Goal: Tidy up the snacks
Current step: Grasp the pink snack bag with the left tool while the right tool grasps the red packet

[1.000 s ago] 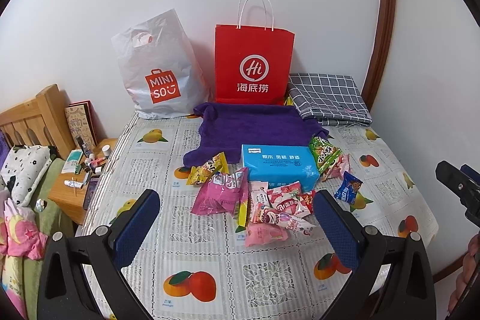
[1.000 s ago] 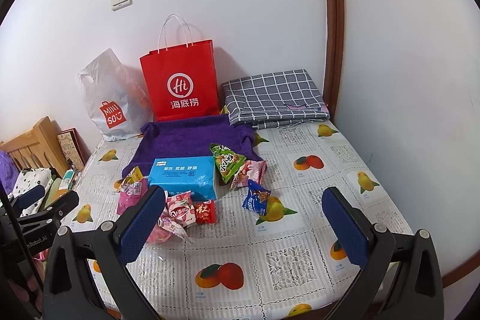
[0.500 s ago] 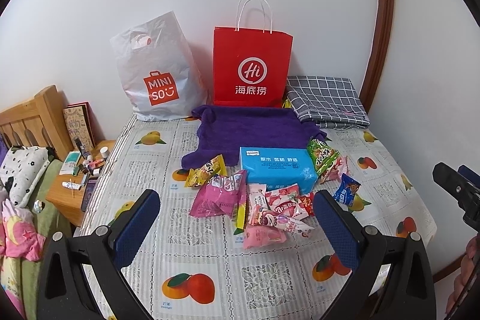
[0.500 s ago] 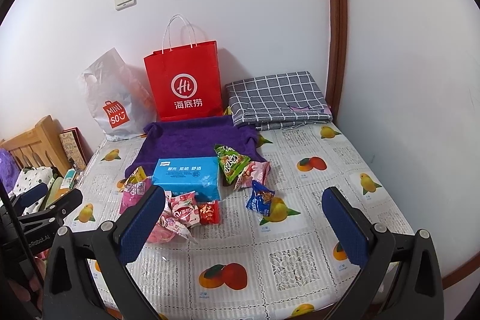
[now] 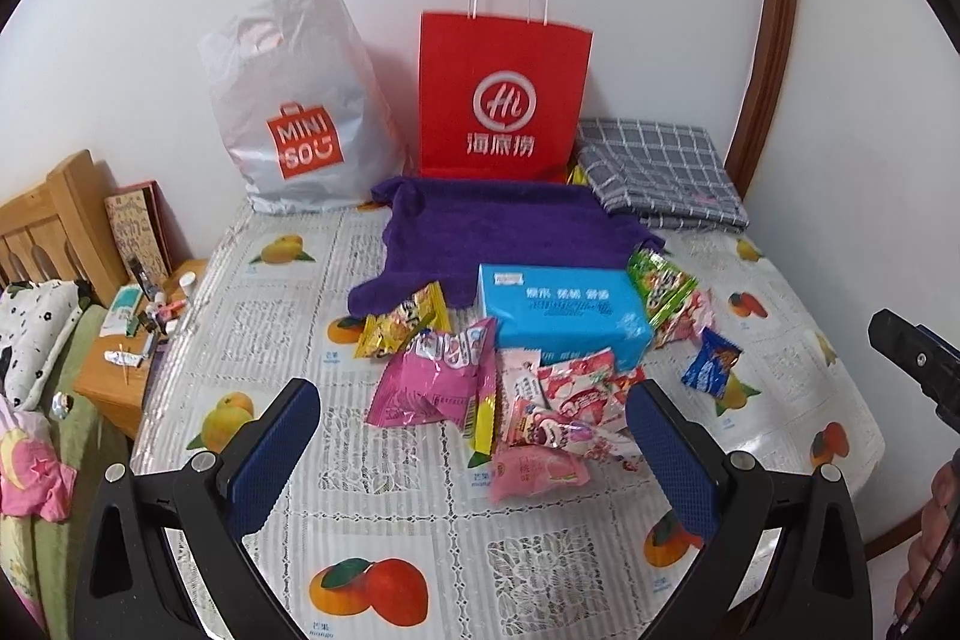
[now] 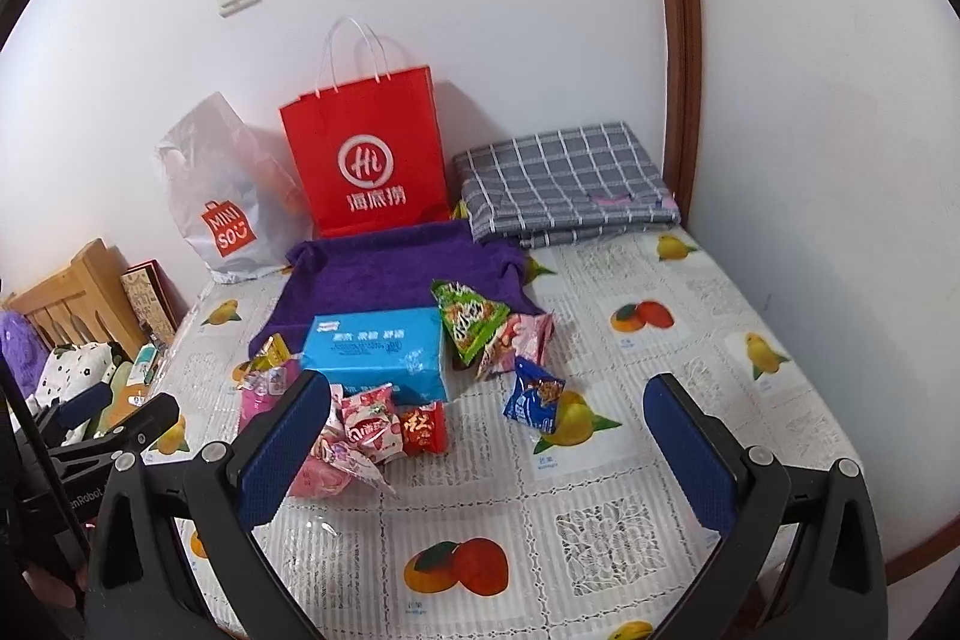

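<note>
Several snack packets lie in a loose pile on the fruit-print table cover: a large pink bag, a yellow packet, a green packet, a small blue packet and pink-and-white packets. They surround a blue tissue pack. In the right wrist view the blue packet, green packet and tissue pack show too. My left gripper is open and empty, above the table short of the pile. My right gripper is open and empty, to the right.
A red paper bag and a white MINISO bag stand against the back wall. A purple towel and folded checked cloth lie behind the snacks. A wooden bedside stand with small items sits left.
Both grippers have moved slightly forward toward the pile, which looks a little larger. Nothing on the table has moved.
</note>
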`<state>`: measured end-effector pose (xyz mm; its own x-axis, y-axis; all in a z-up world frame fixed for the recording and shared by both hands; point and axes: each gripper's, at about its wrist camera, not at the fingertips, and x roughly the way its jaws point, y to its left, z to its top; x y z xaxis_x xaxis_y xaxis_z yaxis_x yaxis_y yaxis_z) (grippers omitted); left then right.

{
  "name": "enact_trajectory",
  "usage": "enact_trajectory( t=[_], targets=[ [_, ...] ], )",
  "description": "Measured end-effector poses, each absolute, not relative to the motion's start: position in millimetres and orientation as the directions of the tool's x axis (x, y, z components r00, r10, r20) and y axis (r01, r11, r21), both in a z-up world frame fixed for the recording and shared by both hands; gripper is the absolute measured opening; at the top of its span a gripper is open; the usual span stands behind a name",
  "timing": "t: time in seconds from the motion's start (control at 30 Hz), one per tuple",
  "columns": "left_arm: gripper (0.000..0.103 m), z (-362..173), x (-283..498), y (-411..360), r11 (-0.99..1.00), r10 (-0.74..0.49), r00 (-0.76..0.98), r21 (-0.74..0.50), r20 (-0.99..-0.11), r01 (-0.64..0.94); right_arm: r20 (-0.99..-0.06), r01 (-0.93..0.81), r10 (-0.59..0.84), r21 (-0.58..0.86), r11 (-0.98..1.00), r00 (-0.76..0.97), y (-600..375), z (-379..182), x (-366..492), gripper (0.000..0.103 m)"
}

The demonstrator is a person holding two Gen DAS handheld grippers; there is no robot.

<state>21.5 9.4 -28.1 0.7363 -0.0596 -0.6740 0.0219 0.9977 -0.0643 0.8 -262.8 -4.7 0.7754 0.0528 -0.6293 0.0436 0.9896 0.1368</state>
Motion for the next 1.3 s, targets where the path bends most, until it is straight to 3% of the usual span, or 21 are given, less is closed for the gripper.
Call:
enact_trajectory(
  t=[0.33,1.03,1.3],
  targets=[
    [0.099,-67,57,36,0.995,-0.075,0.682,-0.102,-0.727,0.001,-0.706,0.092,0.025,0.127,0.988,0.707,-264,-55,45,0.101],
    [0.099,-128,130,68,0.994,-0.109,0.605,-0.105,-0.788,0.042,-0.834,0.048,0.067,0.111,0.993,0.548,-214,-146,117,0.086],
    [0.086,-132,144,64,0.983,-0.184,0.596,-0.132,-0.782,0.13,-0.848,0.031,0.071,0.102,0.994,0.525,-195,-161,134,0.076]
  ],
)
